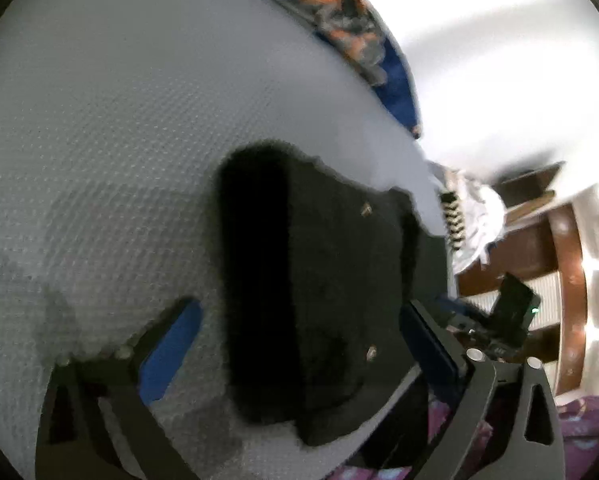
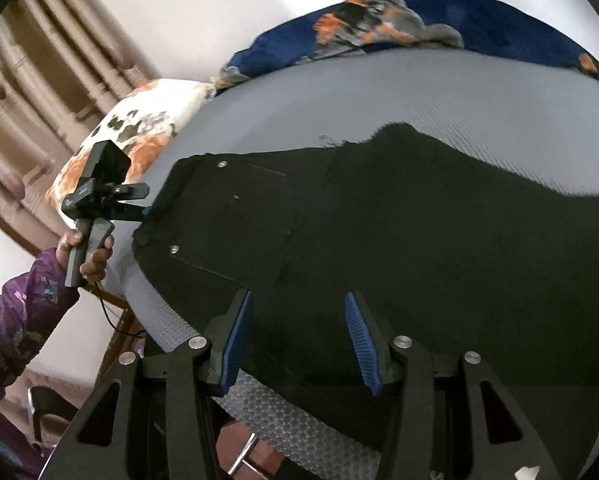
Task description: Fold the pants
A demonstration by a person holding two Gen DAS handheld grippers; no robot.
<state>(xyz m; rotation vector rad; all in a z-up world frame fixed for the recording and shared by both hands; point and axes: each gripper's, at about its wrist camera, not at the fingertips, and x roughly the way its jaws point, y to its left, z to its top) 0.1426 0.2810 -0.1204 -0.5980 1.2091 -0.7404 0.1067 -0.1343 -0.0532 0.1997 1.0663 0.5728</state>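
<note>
Black pants [image 2: 379, 232] lie flat on a grey textured mattress [image 2: 419, 92], waistband toward the left edge, with a back pocket and metal rivets showing. In the left wrist view the pants [image 1: 319, 280] lie between my fingers. My left gripper [image 1: 299, 320] is open, its blue pads wide apart on either side of the waist end; it also shows in the right wrist view [image 2: 139, 210] at the waistband edge. My right gripper [image 2: 299, 320] is open, its fingers just above the near edge of the pants.
A blue floral pillow [image 2: 419, 28] and a white-orange floral pillow [image 2: 139, 128] lie at the mattress head. Wooden furniture [image 1: 567, 280] and crumpled white cloth [image 1: 475, 216] stand past the mattress edge. The person's purple sleeve [image 2: 15, 320] is at the left.
</note>
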